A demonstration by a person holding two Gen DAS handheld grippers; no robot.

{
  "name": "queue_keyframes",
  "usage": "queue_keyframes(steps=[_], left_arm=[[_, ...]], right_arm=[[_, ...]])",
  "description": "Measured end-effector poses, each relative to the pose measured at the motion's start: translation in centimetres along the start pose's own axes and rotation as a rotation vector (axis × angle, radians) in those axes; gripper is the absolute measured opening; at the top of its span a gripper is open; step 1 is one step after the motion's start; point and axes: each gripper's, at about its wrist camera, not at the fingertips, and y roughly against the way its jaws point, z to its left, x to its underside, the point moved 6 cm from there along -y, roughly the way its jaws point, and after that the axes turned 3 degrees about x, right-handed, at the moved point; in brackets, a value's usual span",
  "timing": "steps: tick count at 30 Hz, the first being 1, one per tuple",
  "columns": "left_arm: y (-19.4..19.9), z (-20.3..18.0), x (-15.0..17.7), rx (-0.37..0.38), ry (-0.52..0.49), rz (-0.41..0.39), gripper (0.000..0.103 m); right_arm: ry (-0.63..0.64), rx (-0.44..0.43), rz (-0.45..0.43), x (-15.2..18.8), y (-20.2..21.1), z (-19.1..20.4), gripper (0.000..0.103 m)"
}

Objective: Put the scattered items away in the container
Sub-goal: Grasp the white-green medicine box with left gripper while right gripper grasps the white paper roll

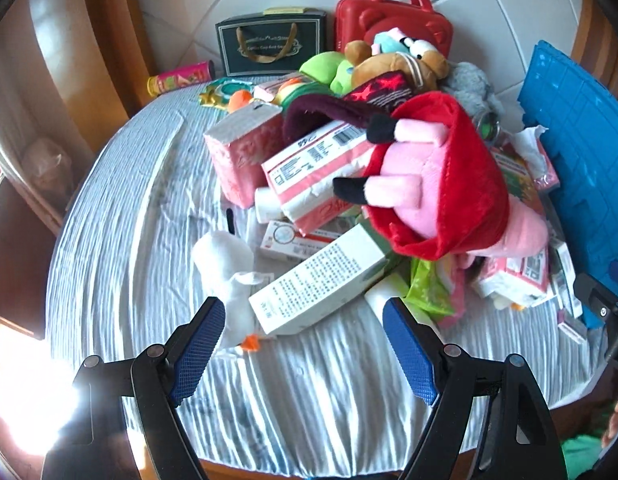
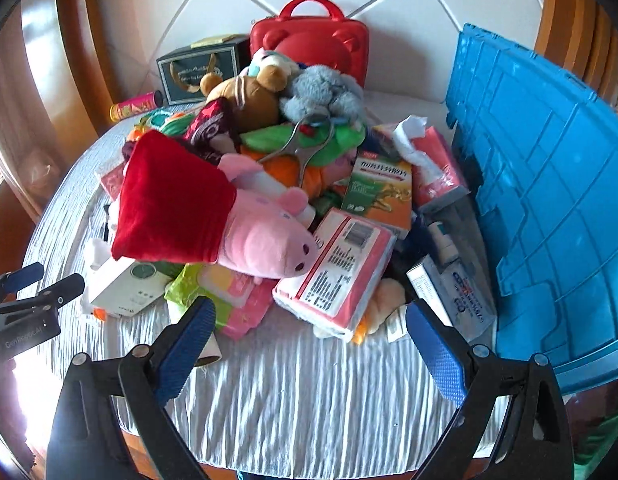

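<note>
the pile (image 2: pixel 293 208) is a loose heap of soft toys, boxes and packets on a round table with a striped white cloth (image 2: pixel 285 396). uppermost lies a pink plush pig (image 2: pixel 269 236) in a red velvet dress (image 2: pixel 169 204), snout toward the right gripper. behind it are a brown bear (image 2: pixel 245 100), a grey plush (image 2: pixel 321 92) and metal tongs (image 2: pixel 305 148). a pink-and-white tissue pack (image 2: pixel 341 276) lies directly ahead of the right gripper; a green-and-orange box (image 2: pixel 381 192) sits farther ahead. the blue crate (image 2: pixel 549 200) stands to the right of the right gripper, at the table's edge, tilted with its ribbed wall facing the pile.

the right gripper (image 2: pixel 309 344) has its jaws spread wide and holds nothing. its blue pads (image 2: pixel 441 356) hang above bare cloth just short of the pile, touching no item.

the left gripper (image 1: pixel 305 340) is likewise spread wide and empty. a white box (image 1: pixel 321 284) with printed text lies just ahead between its fingers, and a white plush (image 1: pixel 229 276) lies just ahead of the left finger; contact with either cannot be determined. in this view the pig's black-tipped legs (image 1: pixel 389 160) point toward the gripper, and the crate stands at far right.

at the far side of the table are a red case (image 2: pixel 313 44), a dark gift bag (image 2: pixel 197 68) and a pink tube (image 2: pixel 137 106).
</note>
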Motion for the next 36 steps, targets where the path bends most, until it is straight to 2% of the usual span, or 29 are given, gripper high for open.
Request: queue_keyframes(steps=[1,3,7,9,14,23,26,29,31,33,36], left_arm=[[-0.6,0.3,0.5,-0.006,0.008,0.011,0.081],[-1.6,0.8,1.4,-0.015,0.023,0.038,0.081],[-2.7,1.0,2.4,-0.032,0.001,0.051,0.081],[-3.2,1.0,2.5,-0.023,-0.006,0.054,0.081],[-4.7,1.0,1.7,0.025,-0.057,0.068,0.081],[-8.4,-0.3,0.1,0.161,-0.318,0.103,0.081],[-9.7,-1.0,-0.2,0.192,-0.379,0.125,0.071],[-11.2,-1.4,-0.4,0.224,-0.409,0.154,0.071],[-11.9,-1.8,-0.3,0.238,-0.426,0.166,0.066],[-12.1,-2.1,-0.1,0.272,-0.432,0.179,0.049],[-11.9,-2.0,0.1,0.282,-0.441,0.175,0.045]], right_arm=[[0.013,-0.018,0.02,0.5,-0.8,0.7,0.084],[0.033,-0.066,0.069,1.3,-2.5,2.0,0.063],[0.075,-0.114,0.123,2.6,-4.6,4.7,0.056],[0.086,-0.131,0.143,3.3,-5.3,5.9,0.048],[0.079,-0.132,0.17,3.9,-6.3,8.3,0.047],[-0.1,-0.06,0.22,5.3,-9.5,11.2,0.047],[-0.151,-0.049,0.223,5.3,-10.1,11.2,0.047],[-0.166,-0.054,0.226,5.6,-10.4,11.3,0.048],[-0.17,-0.058,0.225,5.9,-10.5,11.4,0.049],[-0.173,-0.056,0.226,6.2,-10.6,11.6,0.049],[-0.169,-0.043,0.227,6.5,-10.5,11.9,0.049]])
